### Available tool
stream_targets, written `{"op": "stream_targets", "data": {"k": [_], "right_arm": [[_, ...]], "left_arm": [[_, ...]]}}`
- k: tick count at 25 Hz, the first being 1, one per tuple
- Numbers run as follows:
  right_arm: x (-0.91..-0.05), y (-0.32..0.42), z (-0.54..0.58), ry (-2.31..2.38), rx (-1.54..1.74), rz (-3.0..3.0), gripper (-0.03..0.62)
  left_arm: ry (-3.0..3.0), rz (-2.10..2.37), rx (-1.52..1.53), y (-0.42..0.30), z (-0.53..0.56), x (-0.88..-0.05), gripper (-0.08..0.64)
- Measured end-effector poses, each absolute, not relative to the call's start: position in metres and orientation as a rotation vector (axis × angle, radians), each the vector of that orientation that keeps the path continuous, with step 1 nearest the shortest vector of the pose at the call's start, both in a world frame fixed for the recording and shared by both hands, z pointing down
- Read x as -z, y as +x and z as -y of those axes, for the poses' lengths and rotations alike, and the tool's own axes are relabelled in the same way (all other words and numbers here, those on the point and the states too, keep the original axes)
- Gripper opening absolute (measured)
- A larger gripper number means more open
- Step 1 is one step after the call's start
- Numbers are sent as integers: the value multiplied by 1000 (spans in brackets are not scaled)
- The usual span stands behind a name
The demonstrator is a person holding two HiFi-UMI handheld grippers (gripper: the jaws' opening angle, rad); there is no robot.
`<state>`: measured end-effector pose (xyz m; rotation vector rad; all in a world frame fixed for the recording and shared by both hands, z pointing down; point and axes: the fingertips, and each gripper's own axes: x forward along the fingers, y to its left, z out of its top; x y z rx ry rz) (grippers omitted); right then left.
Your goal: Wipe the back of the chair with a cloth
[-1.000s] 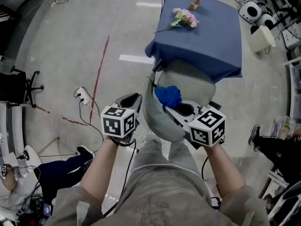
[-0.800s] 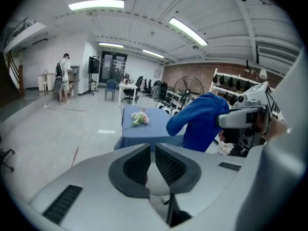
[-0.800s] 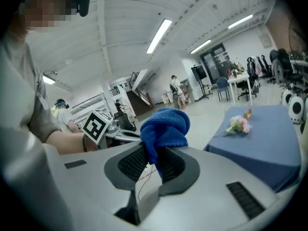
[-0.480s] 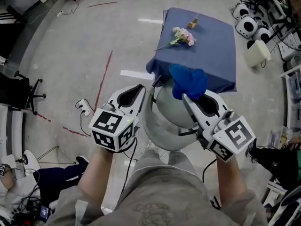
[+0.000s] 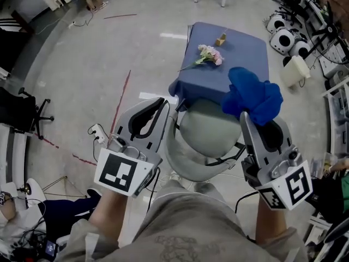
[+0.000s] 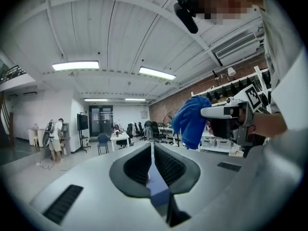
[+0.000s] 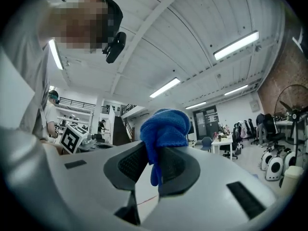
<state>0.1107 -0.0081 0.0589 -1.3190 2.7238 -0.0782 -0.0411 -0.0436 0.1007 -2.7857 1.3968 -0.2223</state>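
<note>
head view, cloth: we see the blue cloth (image 5: 253, 96) bunched at the tip of the right gripper (image 5: 262, 119), raised in the air and clear of the chair (image 5: 210, 132).
right gripper view, fingers: we find its fingers (image 7: 178, 170) closed on a fold of the cloth. most of the cloth bulges above them and a short tail hangs down between the pads.
chair: the grey chair stands straight below us. its curved back (image 5: 180, 160) is the part nearest our body and lies between the two grippers. we see neither gripper touching it.
left gripper: the left gripper (image 5: 162, 102) points about level, just to the left of the chair's back. its fingers (image 6: 137, 165) have just been closing and now meet at the tips, with nothing between them.
left gripper view: across from it we see the cloth hanging from the right gripper, with a long workshop room behind.
worktop: a blue-covered worktop (image 5: 240, 59) stands just beyond the chair. it carries a pink flower (image 5: 210, 54) and a small tan block (image 5: 221, 39), near each other but apart.
floor: the grey concrete floor (image 5: 82, 64) lies all around, and a white power strip (image 5: 97, 131) lies on it left of the left gripper.
</note>
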Motion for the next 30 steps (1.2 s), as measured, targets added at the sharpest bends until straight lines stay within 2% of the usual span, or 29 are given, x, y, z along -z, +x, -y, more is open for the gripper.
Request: {"op": "stream_targets", "data": {"k": [12, 30], "right_arm": [[-44, 122, -27, -1309, -69, -2747, 74], [-68, 132, -26, -1365, -17, -2774, 74]], "left_arm": [[-2716, -1383, 155, -40, 21, -80, 35], [-2757, -1370, 209, -26, 22, -99, 34]]}}
